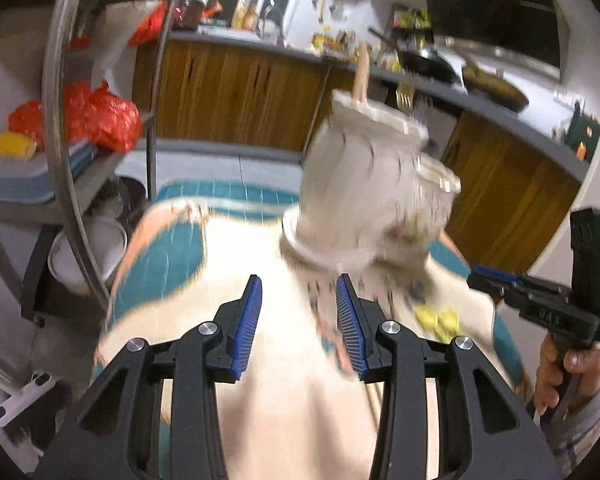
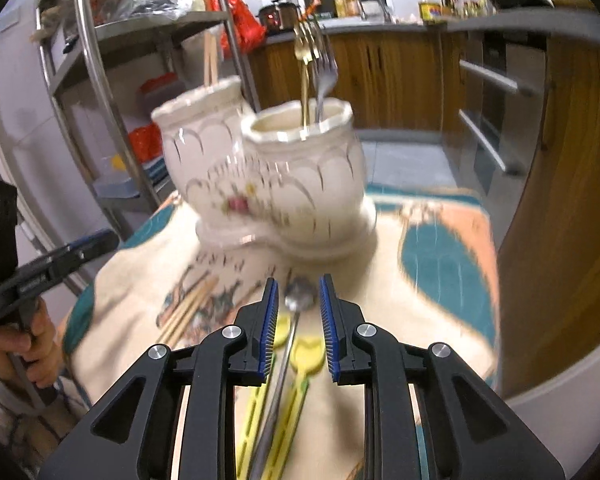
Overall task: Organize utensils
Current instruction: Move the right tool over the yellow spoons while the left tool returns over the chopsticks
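While everything's a bit motion-blurred, the layout is easy enough to read. Right tongs (image 2: 299,310) sit low over the bench (image 2: 384,264) with the blades spread apart, and a metal spoon (image 2: 290,328) lies on the cloth right between them, bowl pointing at the holder; blades don't look like they're touching it. Yellow utensils (image 2: 300,364) lie under and beside the spoon, wooden chopsticks (image 2: 188,308) off to the left. The white double-pot ceramic holder (image 2: 284,176) stands just past the spoon, with a gold fork (image 2: 305,56) and a silver fork (image 2: 325,68) upright in the nearer pot. Left tongs (image 1: 299,312) are also apart, gripping nothing, just short of the holder's base.
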Demonstrator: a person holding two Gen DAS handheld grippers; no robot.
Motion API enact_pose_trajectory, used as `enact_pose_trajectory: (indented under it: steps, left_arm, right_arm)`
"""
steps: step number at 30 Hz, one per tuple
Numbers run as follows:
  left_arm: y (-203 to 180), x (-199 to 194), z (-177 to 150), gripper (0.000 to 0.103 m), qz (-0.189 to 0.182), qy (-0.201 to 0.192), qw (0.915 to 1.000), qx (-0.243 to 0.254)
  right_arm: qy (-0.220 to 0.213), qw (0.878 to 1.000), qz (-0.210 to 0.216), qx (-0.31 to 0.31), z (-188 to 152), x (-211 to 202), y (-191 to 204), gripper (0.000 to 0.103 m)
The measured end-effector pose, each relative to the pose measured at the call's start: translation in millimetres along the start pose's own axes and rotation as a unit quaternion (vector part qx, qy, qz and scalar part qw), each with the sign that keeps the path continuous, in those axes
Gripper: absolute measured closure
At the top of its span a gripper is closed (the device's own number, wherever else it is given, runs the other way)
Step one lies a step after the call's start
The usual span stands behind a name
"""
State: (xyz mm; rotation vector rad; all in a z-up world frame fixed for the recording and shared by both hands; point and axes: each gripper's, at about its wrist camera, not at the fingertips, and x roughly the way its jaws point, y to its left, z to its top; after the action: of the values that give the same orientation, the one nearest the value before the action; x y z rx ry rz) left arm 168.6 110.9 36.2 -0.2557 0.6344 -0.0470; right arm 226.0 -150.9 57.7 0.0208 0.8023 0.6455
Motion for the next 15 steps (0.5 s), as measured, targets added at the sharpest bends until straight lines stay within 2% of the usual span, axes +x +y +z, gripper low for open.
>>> enact_pose_trajectory:
  steps: [8, 11, 15]
  left_arm:
    - [-19, 12, -37, 0.065, 0.008, 0.059, 0.9965, 0.058]
    - [-28, 15, -45, 0.070, 0.013, 0.077, 0.9938, 0.080]
    - [-40, 11, -49, 0.073, -0.008, 0.088, 0.9915, 0.095]
  right_arm:
    - [0.021, 1.000, 0.005, 0.018, -22, -2, -12, 0.080]
    - [0.027, 0.999, 0.007, 0.017, -25, -1, -11, 0.080]
    - [0.031, 0.999, 0.012, 0.014, -24, 0, -10, 0.080]
